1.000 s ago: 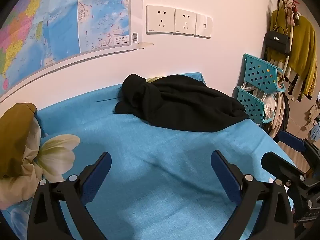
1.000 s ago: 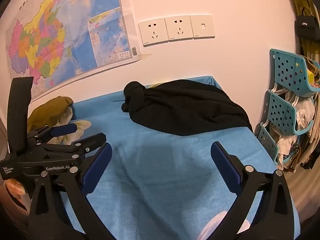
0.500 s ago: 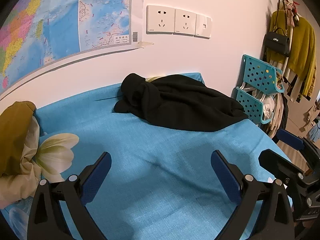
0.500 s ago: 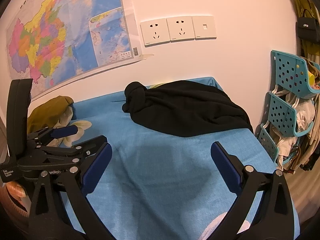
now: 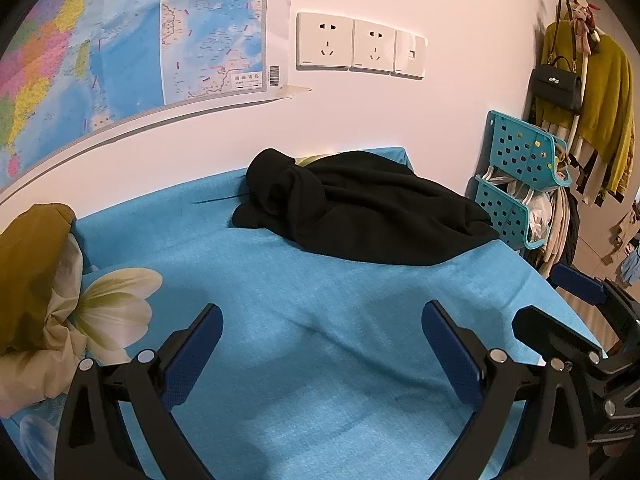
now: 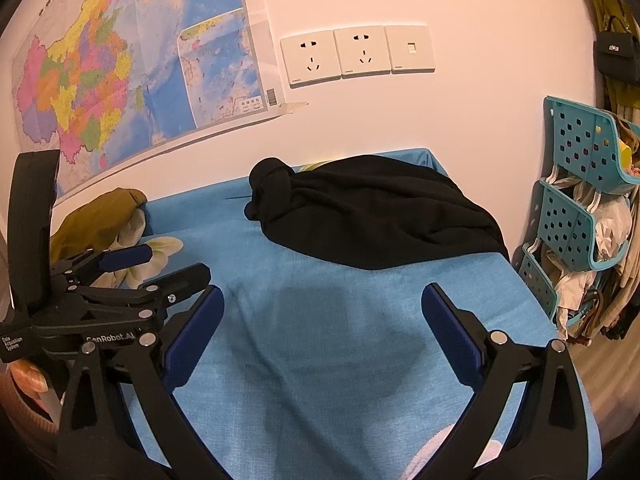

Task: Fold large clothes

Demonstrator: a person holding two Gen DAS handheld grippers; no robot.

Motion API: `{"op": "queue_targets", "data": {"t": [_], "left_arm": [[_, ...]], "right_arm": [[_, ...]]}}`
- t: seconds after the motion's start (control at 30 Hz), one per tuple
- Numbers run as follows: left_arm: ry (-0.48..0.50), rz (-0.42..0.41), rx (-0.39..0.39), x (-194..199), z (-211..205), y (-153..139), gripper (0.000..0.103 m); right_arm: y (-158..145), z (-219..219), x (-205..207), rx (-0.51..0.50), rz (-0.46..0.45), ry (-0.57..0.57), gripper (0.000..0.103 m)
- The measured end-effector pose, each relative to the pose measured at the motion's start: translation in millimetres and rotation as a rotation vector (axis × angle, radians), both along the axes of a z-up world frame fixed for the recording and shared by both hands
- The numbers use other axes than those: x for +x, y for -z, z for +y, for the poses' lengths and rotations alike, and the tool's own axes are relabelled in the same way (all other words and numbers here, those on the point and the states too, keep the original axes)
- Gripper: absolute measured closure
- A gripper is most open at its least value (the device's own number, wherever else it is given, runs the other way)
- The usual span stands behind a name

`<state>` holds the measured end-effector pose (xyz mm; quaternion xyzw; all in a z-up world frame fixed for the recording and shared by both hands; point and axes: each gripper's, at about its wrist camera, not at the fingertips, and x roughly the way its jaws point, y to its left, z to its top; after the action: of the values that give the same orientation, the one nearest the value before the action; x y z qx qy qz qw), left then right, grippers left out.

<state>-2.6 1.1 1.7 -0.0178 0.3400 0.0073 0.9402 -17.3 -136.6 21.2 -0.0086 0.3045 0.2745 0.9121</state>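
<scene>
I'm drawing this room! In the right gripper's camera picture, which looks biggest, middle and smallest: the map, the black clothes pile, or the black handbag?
As they look in the right wrist view:
1. Map
2. Black clothes pile, close behind the map
3. Black handbag, far and cut off at the edge, so its true size is unsure

This is a bedroom in a home. A bed [image 5: 320, 320] with a blue flower-print sheet stands against a pale wall that carries a taped-up map [image 6: 132, 60] and a row of wall sockets [image 5: 360, 46]. Beside the bed a teal plastic rack [image 6: 576, 208] is stuffed with laundry, and yellow garments [image 5: 600, 92] and a black handbag [image 5: 556, 84] hang on hooks.
</scene>
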Motion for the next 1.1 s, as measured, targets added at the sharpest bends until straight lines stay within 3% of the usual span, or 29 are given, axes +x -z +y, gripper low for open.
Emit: {"op": "queue_targets", "data": {"t": [1.1], "left_arm": [[-0.025, -0.005, 0.014, 2.2, 1.5, -3.1, 0.007]], "right_arm": [[4.6, 0.9, 7.1, -0.005, 0.016, -0.011, 0.006]]}}
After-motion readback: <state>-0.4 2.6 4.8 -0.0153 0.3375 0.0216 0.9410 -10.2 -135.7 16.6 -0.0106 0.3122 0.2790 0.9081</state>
